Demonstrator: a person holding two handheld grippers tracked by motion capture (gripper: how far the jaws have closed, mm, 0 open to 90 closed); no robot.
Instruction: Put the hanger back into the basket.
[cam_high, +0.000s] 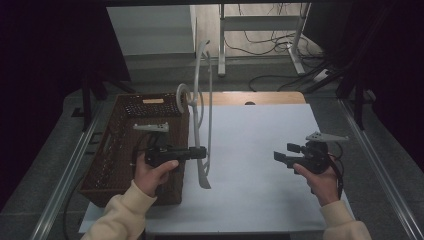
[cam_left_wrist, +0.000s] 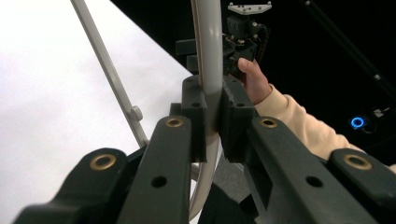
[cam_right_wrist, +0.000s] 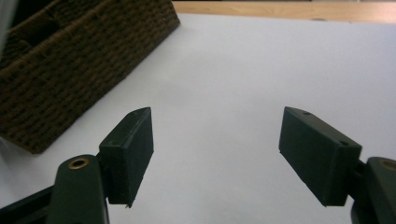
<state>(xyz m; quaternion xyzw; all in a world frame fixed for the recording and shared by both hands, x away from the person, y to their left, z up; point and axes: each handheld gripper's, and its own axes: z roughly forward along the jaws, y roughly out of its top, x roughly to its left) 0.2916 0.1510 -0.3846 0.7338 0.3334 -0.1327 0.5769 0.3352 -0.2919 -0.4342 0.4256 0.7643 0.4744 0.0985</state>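
My left hand-held gripper (cam_high: 204, 153) is clamped on the grey plastic hanger (cam_high: 202, 100), held upright in the air just beside the wicker basket (cam_high: 107, 160) at the table's left edge. My right hand-held gripper (cam_high: 281, 157) hangs wide, nothing between the jaws, near the right edge. Step, as I judge it: stowing the hanger. Next: swing over the basket, lower, release. No legible writing.

Hanger (cam_high: 202, 125) smooth pale-grey plastic with slight sheen, basket (cam_high: 125, 150) rough brown woven wicker, table sheet (cam_high: 260, 150) matt white and paper-like over a bare wood edge (cam_high: 272, 98), gripper pads (cam_right_wrist: 133, 149) matt black plastic, sleeves (cam_high: 120, 215) soft cream knit.
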